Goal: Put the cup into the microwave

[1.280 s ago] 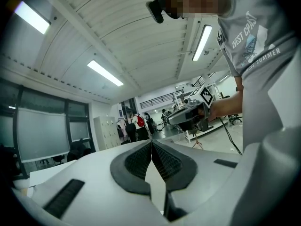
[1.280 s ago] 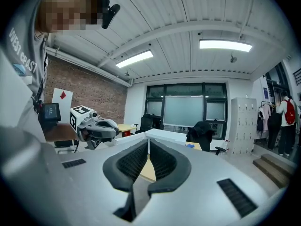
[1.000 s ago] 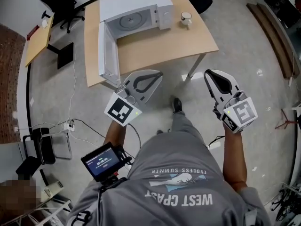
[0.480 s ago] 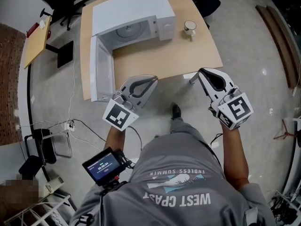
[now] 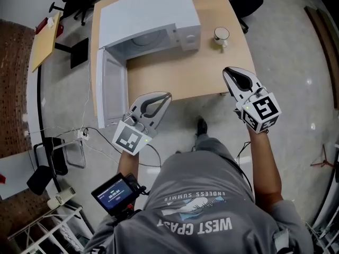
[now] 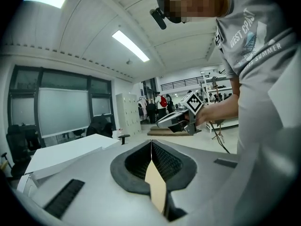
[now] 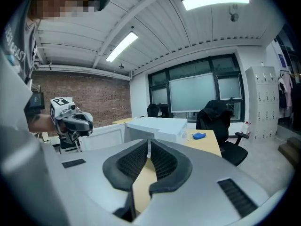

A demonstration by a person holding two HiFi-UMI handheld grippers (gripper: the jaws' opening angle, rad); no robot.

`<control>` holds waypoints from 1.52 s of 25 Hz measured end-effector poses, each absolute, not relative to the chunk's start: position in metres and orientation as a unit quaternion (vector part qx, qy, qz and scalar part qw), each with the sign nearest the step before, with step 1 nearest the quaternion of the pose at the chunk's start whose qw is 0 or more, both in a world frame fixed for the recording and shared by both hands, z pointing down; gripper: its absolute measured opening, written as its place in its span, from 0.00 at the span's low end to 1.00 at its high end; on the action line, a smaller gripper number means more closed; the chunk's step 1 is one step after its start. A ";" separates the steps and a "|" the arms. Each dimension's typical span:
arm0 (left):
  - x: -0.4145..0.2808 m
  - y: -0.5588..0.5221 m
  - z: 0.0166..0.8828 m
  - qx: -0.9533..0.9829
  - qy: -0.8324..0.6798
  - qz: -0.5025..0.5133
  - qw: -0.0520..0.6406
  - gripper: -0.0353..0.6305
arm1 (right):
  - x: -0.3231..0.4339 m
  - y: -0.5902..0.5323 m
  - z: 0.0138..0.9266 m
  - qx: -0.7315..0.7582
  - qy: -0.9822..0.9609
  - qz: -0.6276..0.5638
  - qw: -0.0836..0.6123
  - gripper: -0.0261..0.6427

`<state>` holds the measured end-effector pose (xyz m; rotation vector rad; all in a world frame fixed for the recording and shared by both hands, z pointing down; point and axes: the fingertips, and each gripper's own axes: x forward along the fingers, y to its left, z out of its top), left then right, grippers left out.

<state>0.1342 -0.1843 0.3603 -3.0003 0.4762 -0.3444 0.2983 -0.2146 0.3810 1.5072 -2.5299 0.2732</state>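
A white cup (image 5: 221,34) stands on the wooden table (image 5: 175,73), just right of the white microwave (image 5: 148,15). The microwave's door (image 5: 111,86) hangs wide open to the left, and its cavity with the turntable (image 5: 142,40) is exposed. My left gripper (image 5: 168,94) is shut and empty over the table's front edge, below the microwave. My right gripper (image 5: 226,71) is also shut and empty, at the table's front right, short of the cup. In the right gripper view the microwave (image 7: 157,126) lies ahead; the cup is hidden there.
A black office chair (image 7: 214,121) stands behind the table, and a blue object (image 7: 198,136) lies on the far table corner. A second small desk (image 5: 42,38) and cables (image 5: 79,134) are on the floor at the left. The person's foot (image 5: 200,126) is near the table's edge.
The person has stepped toward the table. Both grippers moved forward and now reach its front edge; the microwave and cup appear closer. Both stay shut.
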 end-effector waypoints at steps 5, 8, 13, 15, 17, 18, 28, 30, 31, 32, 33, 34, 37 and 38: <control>0.134 -0.203 0.379 -0.975 0.175 -0.138 0.016 0.09 | 0.335 -0.264 0.428 0.525 -0.835 0.118 0.115 0.07; 0.135 -0.213 0.390 -0.971 0.186 -0.149 0.000 0.09 | 0.358 -0.294 0.466 0.537 -0.820 0.142 0.134 0.07; 0.129 -0.225 0.407 -0.963 0.202 -0.175 -0.026 0.09 | 0.391 -0.342 0.531 0.552 -0.795 0.180 0.174 0.21; 0.126 -0.229 0.414 -0.960 0.209 -0.184 -0.034 0.09 | 0.403 -0.359 0.560 0.560 -0.782 0.196 0.193 0.22; 0.123 -0.232 0.419 -0.956 0.218 -0.190 -0.043 0.09 | 0.415 -0.371 0.590 0.567 -0.767 0.212 0.212 0.22; 0.121 -0.234 0.422 -0.955 0.221 -0.193 -0.046 0.09 | 0.420 -0.377 0.603 0.571 -0.760 0.218 0.222 0.22; 0.118 -0.249 0.441 -0.947 0.233 -0.209 -0.066 0.09 | 0.433 -0.413 0.683 0.566 -0.734 0.242 0.287 0.24; 0.118 -0.250 0.443 -0.947 0.233 -0.212 -0.068 0.09 | 0.435 -0.416 0.689 0.571 -0.725 0.239 0.302 0.22; 0.118 -0.251 0.443 -0.947 0.231 -0.214 -0.068 0.09 | 0.436 -0.417 0.690 0.573 -0.723 0.241 0.301 0.16; 0.118 -0.251 0.443 -0.947 0.230 -0.215 -0.068 0.09 | 0.436 -0.417 0.690 0.577 -0.721 0.245 0.295 0.15; 0.119 -0.251 0.443 -0.947 0.229 -0.217 -0.068 0.09 | 0.437 -0.418 0.689 0.579 -0.721 0.248 0.287 0.15; 0.119 -0.250 0.443 -0.947 0.228 -0.217 -0.068 0.09 | 0.437 -0.417 0.686 0.581 -0.723 0.249 0.279 0.15; 0.119 -0.248 0.441 -0.948 0.224 -0.214 -0.064 0.09 | 0.434 -0.410 0.677 0.583 -0.729 0.248 0.260 0.14; 0.118 -0.247 0.441 -0.948 0.223 -0.216 -0.063 0.09 | 0.433 -0.405 0.674 0.582 -0.732 0.247 0.254 0.14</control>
